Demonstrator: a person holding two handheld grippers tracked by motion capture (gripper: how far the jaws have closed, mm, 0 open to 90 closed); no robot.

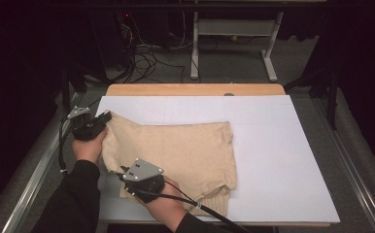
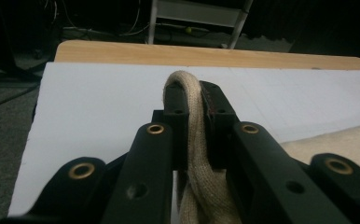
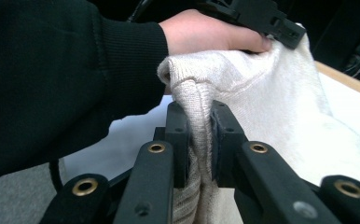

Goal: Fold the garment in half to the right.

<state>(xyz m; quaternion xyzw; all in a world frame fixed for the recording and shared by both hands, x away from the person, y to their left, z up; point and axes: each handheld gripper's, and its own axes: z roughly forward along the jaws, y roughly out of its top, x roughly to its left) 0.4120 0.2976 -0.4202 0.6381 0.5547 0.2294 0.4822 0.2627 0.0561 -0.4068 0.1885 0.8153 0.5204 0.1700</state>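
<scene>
Nearest the person's edge of the desk, the right gripper (image 1: 122,174) — black, with a grey three-cornered plate on top — has its jaws pressed together on a bunched fold of the beige knitted sweater (image 1: 176,150), close to the garment's ribbed hem. In the right gripper view the knit (image 3: 199,126) rises between the two black pads and humps over them.

The sweater lies mostly flat on the white sheet (image 1: 273,160) that covers the desk, left of the middle; its near-left part is lifted off the sheet by the two grips, and its hem reaches towards the near edge.

Farther along, at the left edge of the sheet, the left gripper (image 1: 105,116) pinches a rolled cord of the same knit (image 2: 194,121) — the sweater's far-left corner — with its jaws nearly together.

Beyond the sheet a strip of the wooden desk top (image 1: 195,89) shows at the far edge.

No brand, label or writing can be read on any of it.
</scene>
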